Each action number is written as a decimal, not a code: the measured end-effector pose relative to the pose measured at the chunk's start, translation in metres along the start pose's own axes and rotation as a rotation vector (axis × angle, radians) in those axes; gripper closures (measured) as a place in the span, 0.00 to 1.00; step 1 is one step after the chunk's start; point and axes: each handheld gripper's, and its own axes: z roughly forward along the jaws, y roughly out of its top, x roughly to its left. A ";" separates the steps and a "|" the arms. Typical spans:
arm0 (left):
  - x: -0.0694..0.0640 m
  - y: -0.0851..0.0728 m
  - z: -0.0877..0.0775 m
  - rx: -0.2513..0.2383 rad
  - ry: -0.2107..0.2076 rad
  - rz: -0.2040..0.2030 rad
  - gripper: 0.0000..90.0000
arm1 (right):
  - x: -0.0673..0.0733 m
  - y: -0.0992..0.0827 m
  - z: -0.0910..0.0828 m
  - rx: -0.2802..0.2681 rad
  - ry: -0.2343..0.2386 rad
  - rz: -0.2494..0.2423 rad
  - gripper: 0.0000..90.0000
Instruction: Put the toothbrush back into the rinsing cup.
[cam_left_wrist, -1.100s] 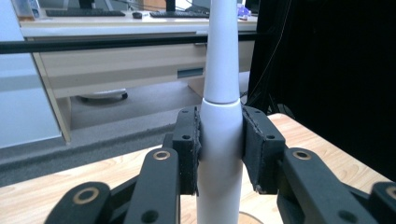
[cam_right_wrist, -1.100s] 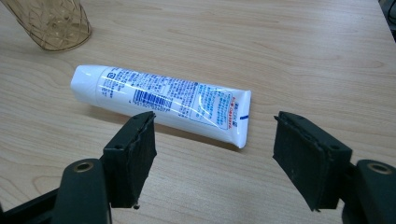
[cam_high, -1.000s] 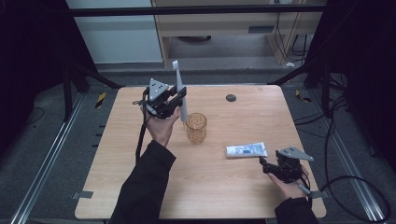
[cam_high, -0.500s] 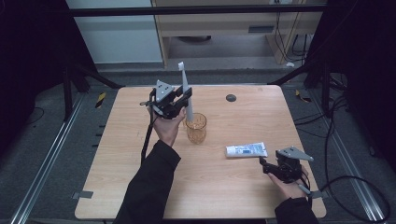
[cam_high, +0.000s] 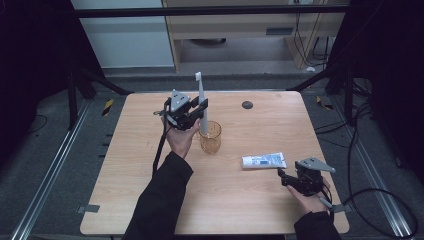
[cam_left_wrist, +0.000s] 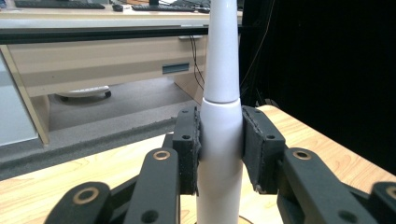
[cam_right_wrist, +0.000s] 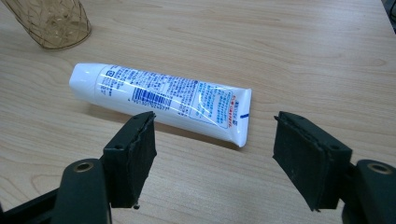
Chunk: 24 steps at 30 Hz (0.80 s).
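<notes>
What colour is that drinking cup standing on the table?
The cup is see-through amber with a faceted pattern, best seen in the right gripper view.

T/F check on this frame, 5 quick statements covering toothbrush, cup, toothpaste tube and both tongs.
1. The left tongs grip the white toothbrush upright. True.
2. The toothbrush lies flat on the table. False: it stands upright, its lower end at the amber cup.
3. The right tongs are shut on the toothpaste tube. False: they are open, and the tube lies on the table just beyond them.
4. The cup lies tipped on its side. False: it stands upright.
5. The toothpaste tube lies between the cup and the right tongs in the high view. True.
</notes>
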 end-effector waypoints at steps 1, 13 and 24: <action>0.001 -0.002 0.001 0.005 -0.003 -0.001 0.75 | 0.000 0.000 0.000 0.000 0.001 0.000 0.33; 0.003 -0.020 0.009 0.053 -0.008 0.010 0.75 | 0.000 0.000 0.000 0.000 -0.002 -0.001 0.33; 0.001 -0.036 0.011 0.056 -0.018 0.001 0.75 | -0.001 0.000 0.000 -0.001 -0.003 -0.001 0.33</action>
